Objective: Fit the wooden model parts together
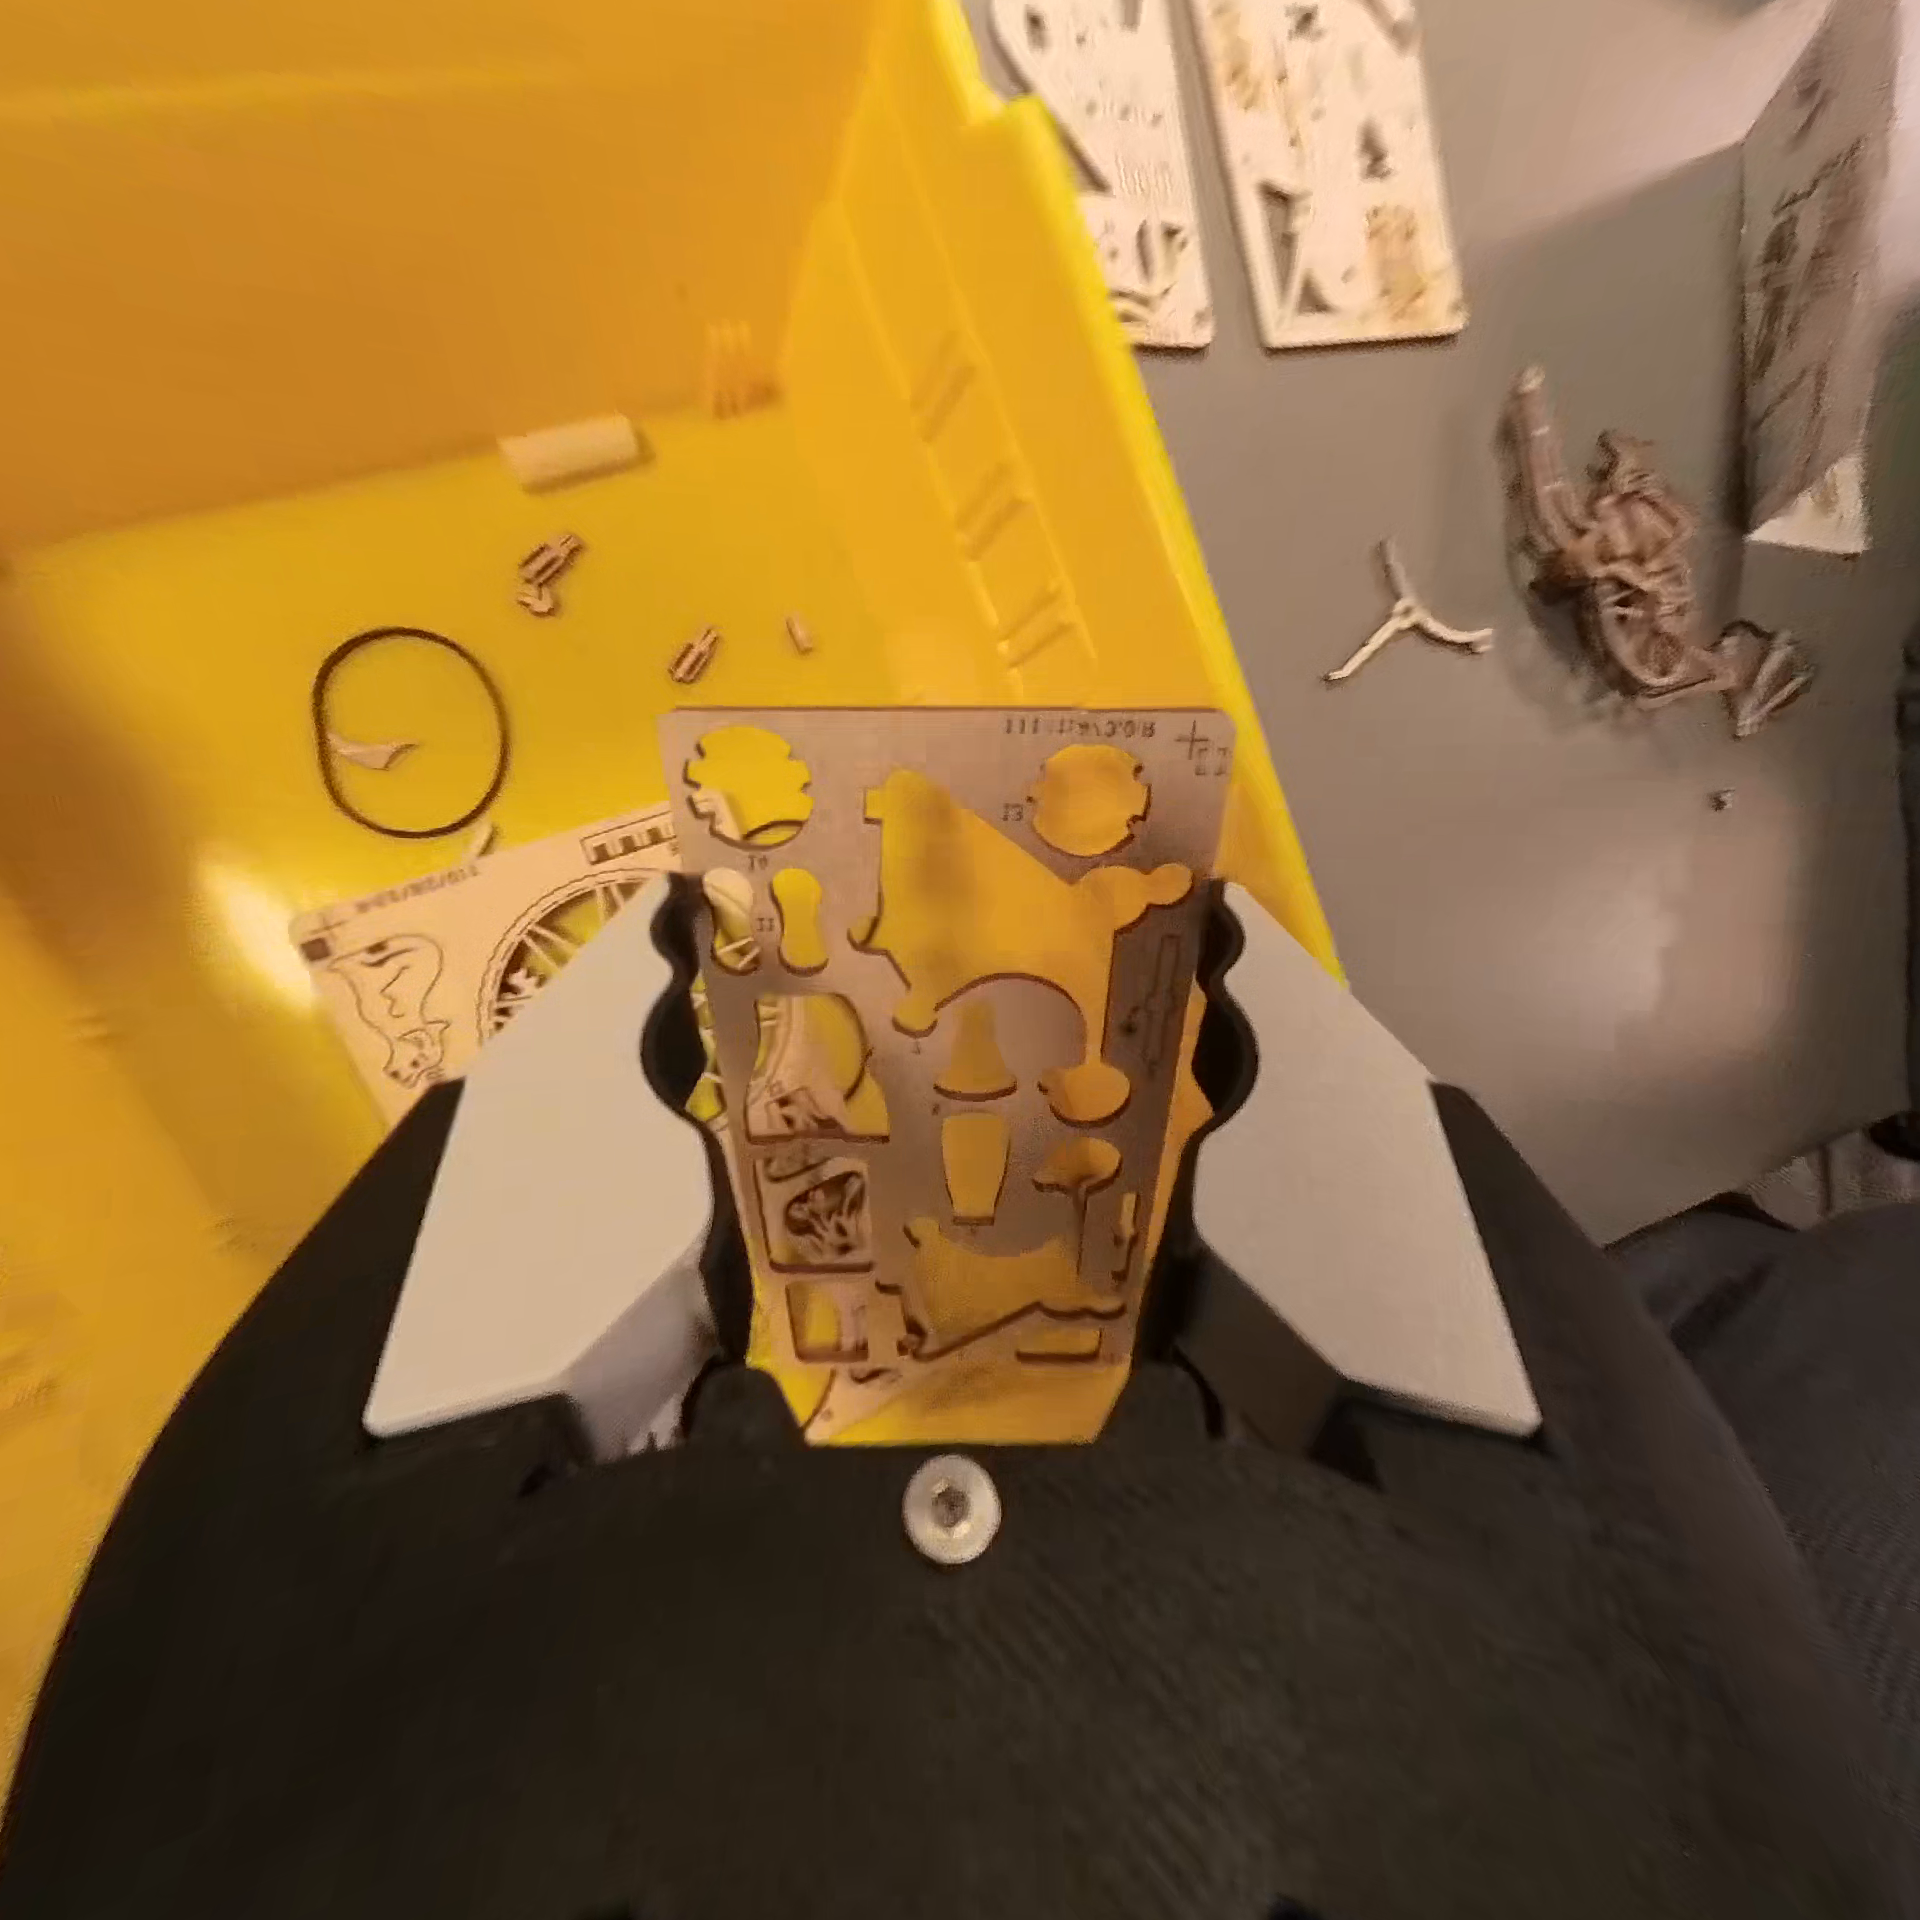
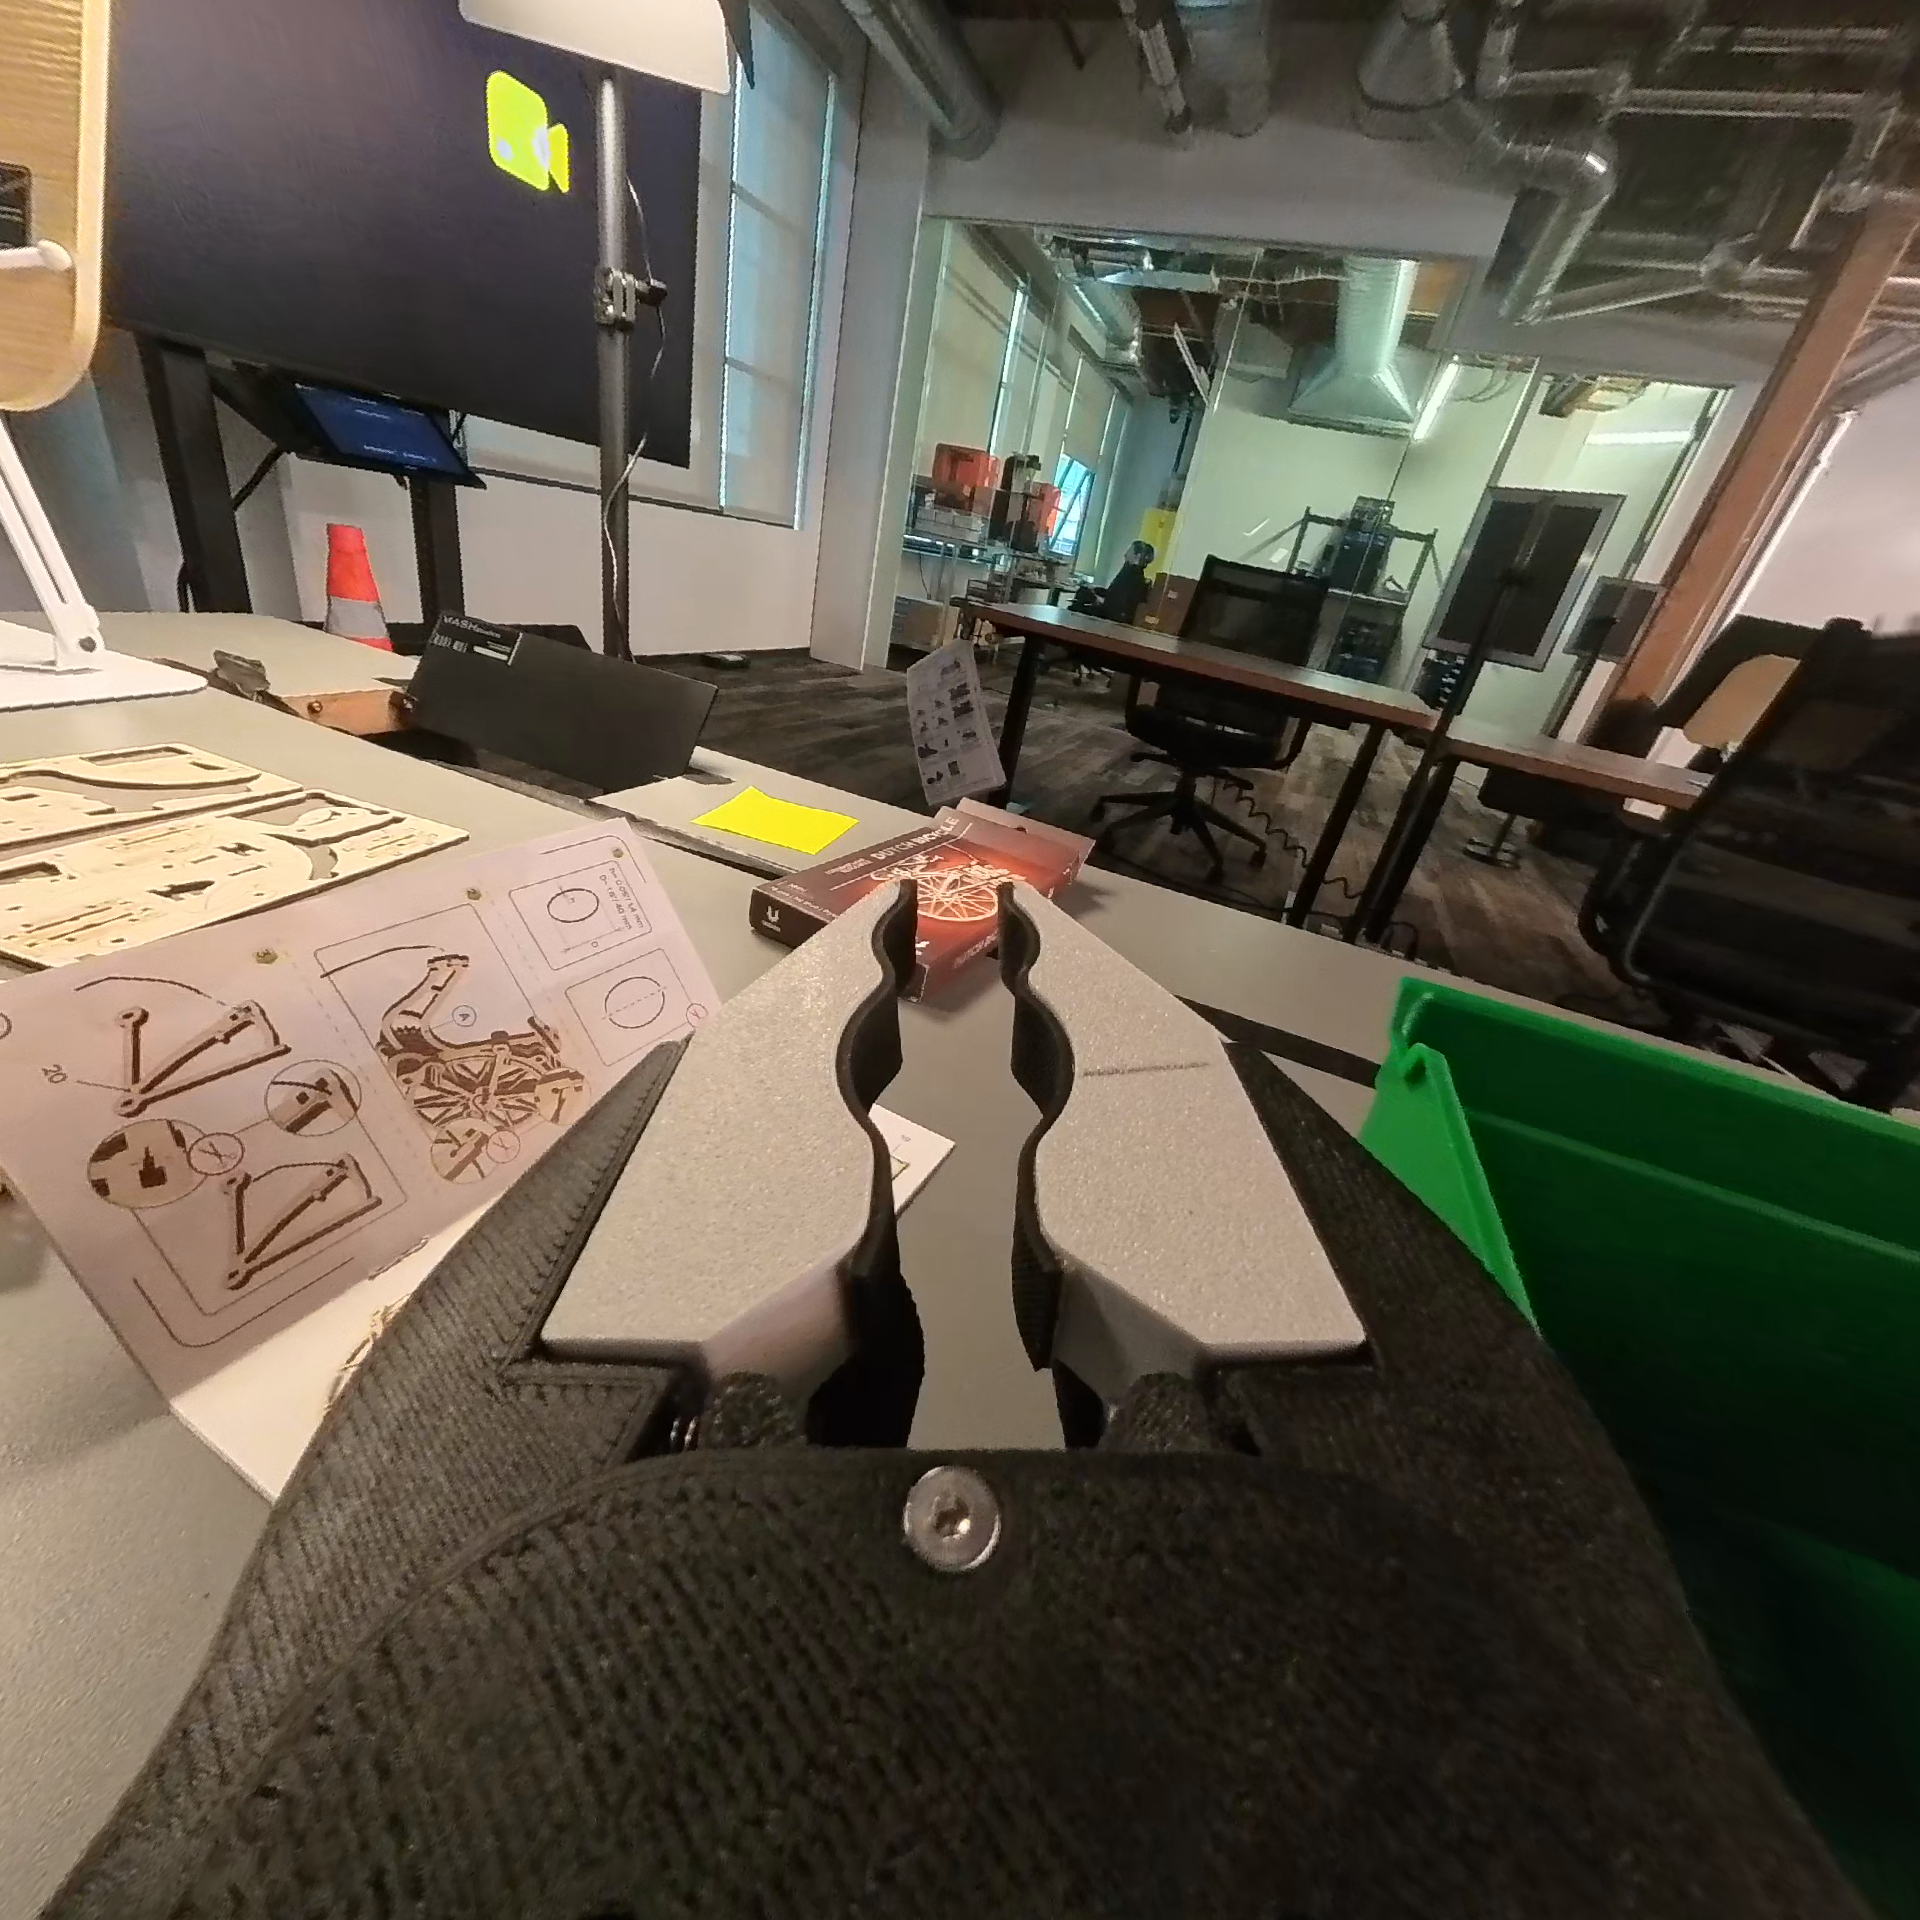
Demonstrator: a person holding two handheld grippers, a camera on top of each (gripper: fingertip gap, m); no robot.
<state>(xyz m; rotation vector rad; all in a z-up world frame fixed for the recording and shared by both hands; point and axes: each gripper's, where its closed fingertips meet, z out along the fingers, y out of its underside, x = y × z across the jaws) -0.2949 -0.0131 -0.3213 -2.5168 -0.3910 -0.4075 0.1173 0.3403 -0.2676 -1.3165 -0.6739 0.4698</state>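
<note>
My left gripper (image 1: 945, 914) is shut on a thin wooden parts sheet (image 1: 935, 743) with most shapes punched out. It holds the sheet upright by both side edges, over the open yellow bin (image 1: 312, 260). A part-built wooden model (image 1: 1631, 582) lies on the grey table to the right, with a small three-armed wooden piece (image 1: 1403, 623) beside it. My right gripper (image 2: 951, 914) is empty, its jaws a narrow gap apart. It hovers above the table by the instruction sheet (image 2: 312, 1091).
The yellow bin holds another wooden sheet (image 1: 436, 977), a black rubber ring (image 1: 410, 631) and small loose wooden bits. More wooden sheets (image 2: 156, 842) lie at the back left. A dark kit box (image 2: 831, 883) and a yellow note (image 2: 774, 818) lie ahead, and a green bin (image 2: 1662, 1195) stands at the right. About 55 centimeters separates my left fingertips from my right.
</note>
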